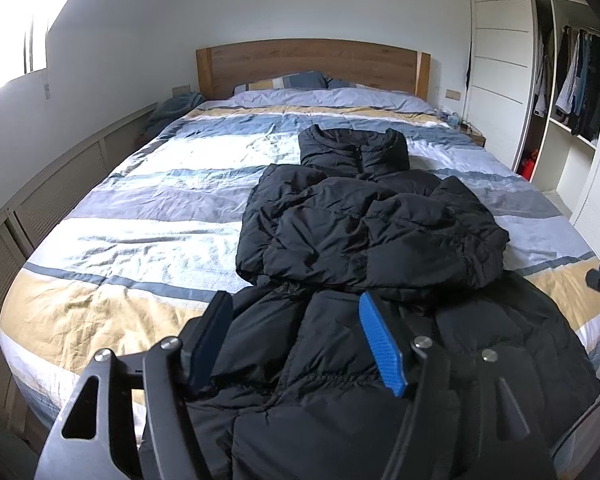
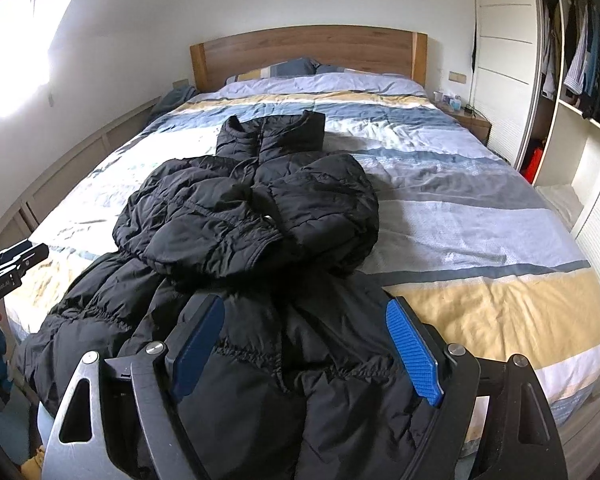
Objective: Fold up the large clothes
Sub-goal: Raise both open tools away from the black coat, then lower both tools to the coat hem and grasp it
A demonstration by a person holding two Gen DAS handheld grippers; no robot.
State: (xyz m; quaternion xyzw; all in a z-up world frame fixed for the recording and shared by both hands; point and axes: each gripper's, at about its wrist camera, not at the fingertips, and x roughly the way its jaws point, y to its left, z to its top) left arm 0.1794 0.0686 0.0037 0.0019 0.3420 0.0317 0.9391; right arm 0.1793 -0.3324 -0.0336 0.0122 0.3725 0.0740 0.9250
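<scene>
left gripper [image 1: 296,312]: my jaws stand apart, nothing pinched between the pads; they hover over the near left part of the coat with fabric showing in the gap, not pressed.
right gripper [image 2: 306,320]: likewise spread wide and empty, above the near right part of the hem area.
black puffer coat [image 1: 360,232]: lies lengthwise on the bed, collar toward the far headboard, hem hanging off the near edge. both sleeves are folded in across the chest in a bulky heap.
step, my guess: sleeves are in; next would be taking the hem and carrying it toward the collar.
risk, sleeves: the sleeve heap sits loose and puffy. lifting the hem too fast, or dragging it, could nudge the sleeves open again.
risk, grip: the shell looks slick and thick. a shallow pinch may catch only the outer layer, and the padding slides out.
risk, uneven: if my two hands grab at different depths, the fold lands crooked.
risk, overhang: the near end drapes off the mattress edge; its weight could pull the whole coat toward me.
striped duvet [image 1: 132,208]: wrinkled and soft under the coat; it may get pinched along with the hem.
far right: open wardrobe [image 2: 580,60], well apart, no concern.
</scene>
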